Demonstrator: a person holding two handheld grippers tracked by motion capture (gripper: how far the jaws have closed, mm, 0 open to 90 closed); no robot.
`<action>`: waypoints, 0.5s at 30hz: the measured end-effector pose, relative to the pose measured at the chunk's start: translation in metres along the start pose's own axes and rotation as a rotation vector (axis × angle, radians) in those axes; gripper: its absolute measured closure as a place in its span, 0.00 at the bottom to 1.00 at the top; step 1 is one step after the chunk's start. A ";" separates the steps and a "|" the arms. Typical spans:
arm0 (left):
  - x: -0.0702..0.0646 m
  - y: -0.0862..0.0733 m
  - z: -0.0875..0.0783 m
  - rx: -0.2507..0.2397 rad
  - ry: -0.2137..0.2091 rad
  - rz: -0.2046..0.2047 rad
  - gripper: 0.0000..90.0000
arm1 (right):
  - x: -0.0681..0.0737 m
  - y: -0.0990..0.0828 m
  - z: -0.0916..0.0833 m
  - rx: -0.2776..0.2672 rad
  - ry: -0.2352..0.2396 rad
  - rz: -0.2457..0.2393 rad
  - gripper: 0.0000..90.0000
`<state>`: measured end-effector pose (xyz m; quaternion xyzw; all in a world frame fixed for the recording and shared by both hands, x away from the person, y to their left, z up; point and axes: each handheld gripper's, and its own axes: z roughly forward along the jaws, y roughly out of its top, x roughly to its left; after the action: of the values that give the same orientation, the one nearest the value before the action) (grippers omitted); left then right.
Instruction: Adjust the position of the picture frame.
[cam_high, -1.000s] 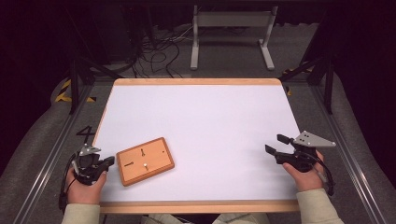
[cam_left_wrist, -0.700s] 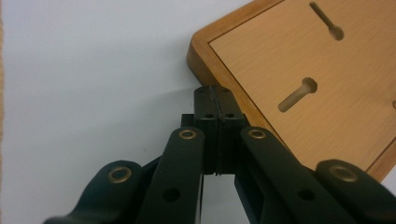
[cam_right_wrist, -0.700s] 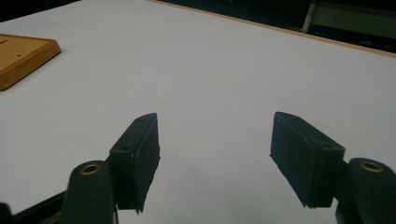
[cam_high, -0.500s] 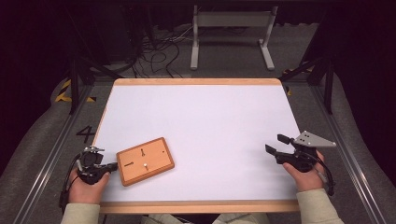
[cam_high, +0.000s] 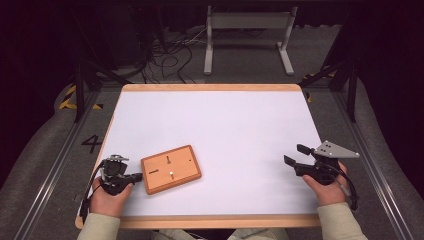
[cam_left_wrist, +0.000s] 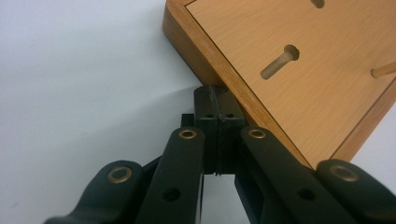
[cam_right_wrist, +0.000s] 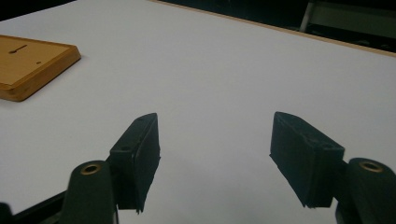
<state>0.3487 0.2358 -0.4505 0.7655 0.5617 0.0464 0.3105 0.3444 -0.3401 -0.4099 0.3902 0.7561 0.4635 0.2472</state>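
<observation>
The flat rectangular wooden board (cam_high: 171, 169), with slots and a small peg in its recessed top, lay near-left on the white table (cam_high: 225, 125). The left gripper (cam_high: 136, 176), jaws together, touched its left edge. The right gripper (cam_high: 294, 156), near-right, stood apart and empty.

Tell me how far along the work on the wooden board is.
Early stage. Done: the left gripper is shut, its tips at the wooden board's edge. In hand: it looks set to nudge the board. Left: the pegs lie in their slots in the board, and the right gripper waits open over the bare table.
</observation>
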 end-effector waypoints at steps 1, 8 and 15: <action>-0.002 0.001 0.001 0.000 -0.006 0.005 1.00 | 0.000 0.000 0.000 0.000 -0.002 0.001 0.37; -0.023 0.006 0.014 0.005 -0.060 0.048 1.00 | 0.000 -0.002 -0.003 -0.001 -0.005 0.007 0.37; -0.044 0.018 0.029 0.008 -0.089 0.096 1.00 | -0.001 -0.003 -0.004 0.003 -0.008 0.009 0.37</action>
<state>0.3598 0.1813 -0.4526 0.7940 0.5102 0.0248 0.3297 0.3403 -0.3436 -0.4105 0.3958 0.7540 0.4620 0.2477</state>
